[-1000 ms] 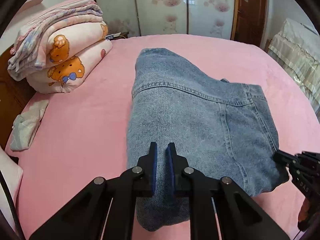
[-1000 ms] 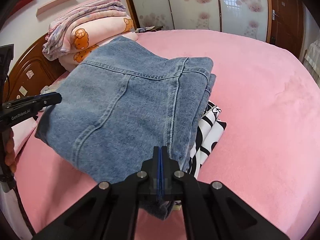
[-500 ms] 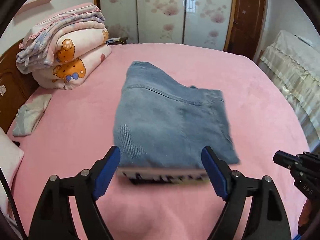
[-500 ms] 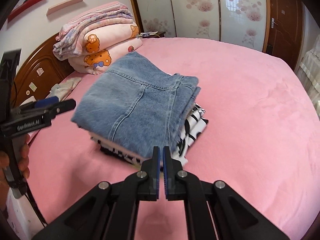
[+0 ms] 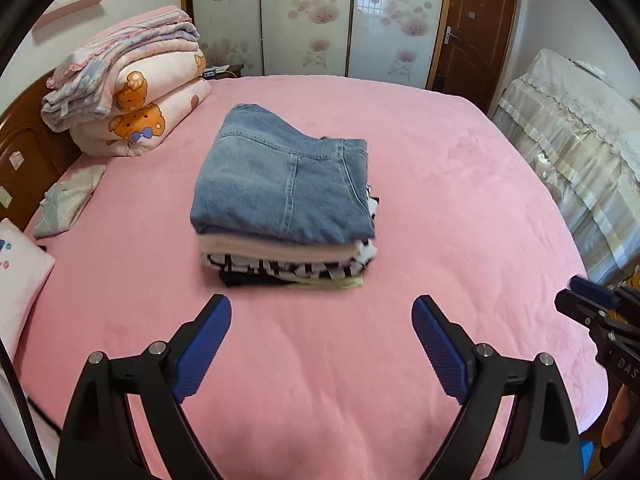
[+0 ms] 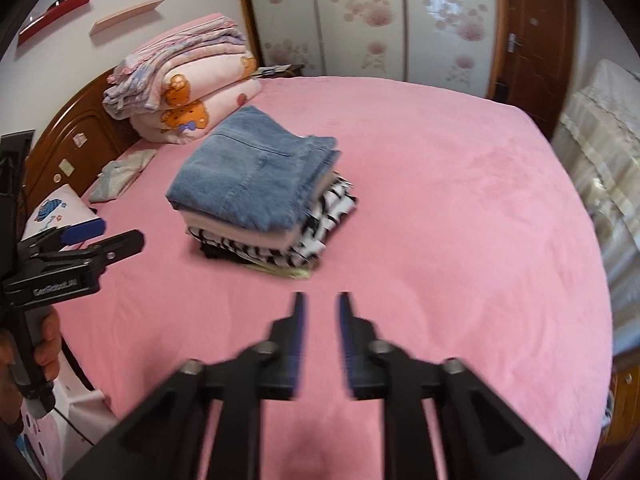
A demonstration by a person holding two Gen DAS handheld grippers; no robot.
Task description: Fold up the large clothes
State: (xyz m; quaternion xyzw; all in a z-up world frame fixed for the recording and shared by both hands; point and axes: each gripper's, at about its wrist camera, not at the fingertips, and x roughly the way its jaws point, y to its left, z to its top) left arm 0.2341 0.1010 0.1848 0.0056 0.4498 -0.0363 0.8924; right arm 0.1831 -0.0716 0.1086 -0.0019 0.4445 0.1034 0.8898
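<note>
At the far left, folded quilts (image 5: pixel 132 96) sit stacked by the wooden headboard (image 5: pixel 28 160). The left tool (image 5: pixel 322 332) hovers tilted down over the pink bed (image 5: pixel 460 208), its blue pads spread wide and opening, nothing between them. Ahead, mid-bed, folded jeans (image 5: pixel 280 184) top a pile of folded clothes (image 5: pixel 280 260). The right tool (image 6: pixel 322 312), also angled downward, has jaws partly apart and opening, empty.
</note>
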